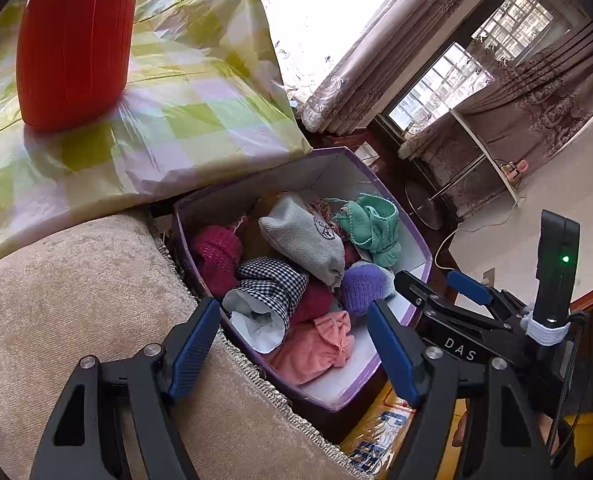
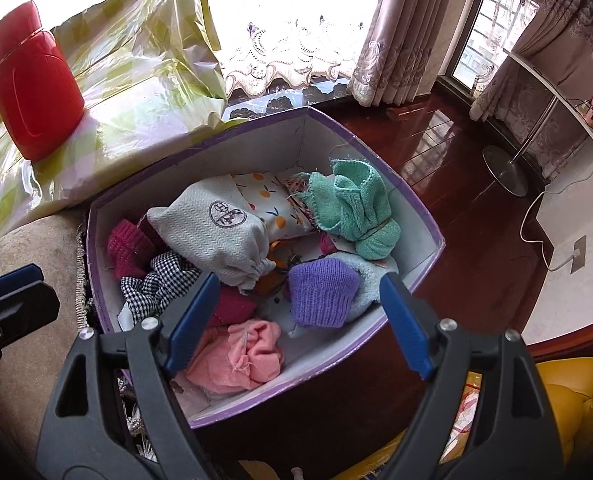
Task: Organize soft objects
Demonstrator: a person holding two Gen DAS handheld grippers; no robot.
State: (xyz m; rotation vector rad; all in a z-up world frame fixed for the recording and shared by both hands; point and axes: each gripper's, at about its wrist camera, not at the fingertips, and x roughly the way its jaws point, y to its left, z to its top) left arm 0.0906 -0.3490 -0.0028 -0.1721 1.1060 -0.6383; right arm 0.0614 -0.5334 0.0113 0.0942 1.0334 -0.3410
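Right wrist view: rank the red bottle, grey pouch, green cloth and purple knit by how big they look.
1. Grey pouch
2. Red bottle, close behind, so nearly a tie
3. Green cloth
4. Purple knit, though it sits nearer the camera, so this ranking is unsure

The box [image 2: 412, 208] is standing on the floor [image 2: 456, 184], just beside the sofa arm [image 1: 76, 300]. Inside it the drawstring pouch [image 2: 212, 224] is lying on top of the other soft things, with the towel [image 2: 352, 208] to its right. Behind the box, the bottle [image 2: 32, 96] is standing on the wrapped parcel [image 2: 144, 80].
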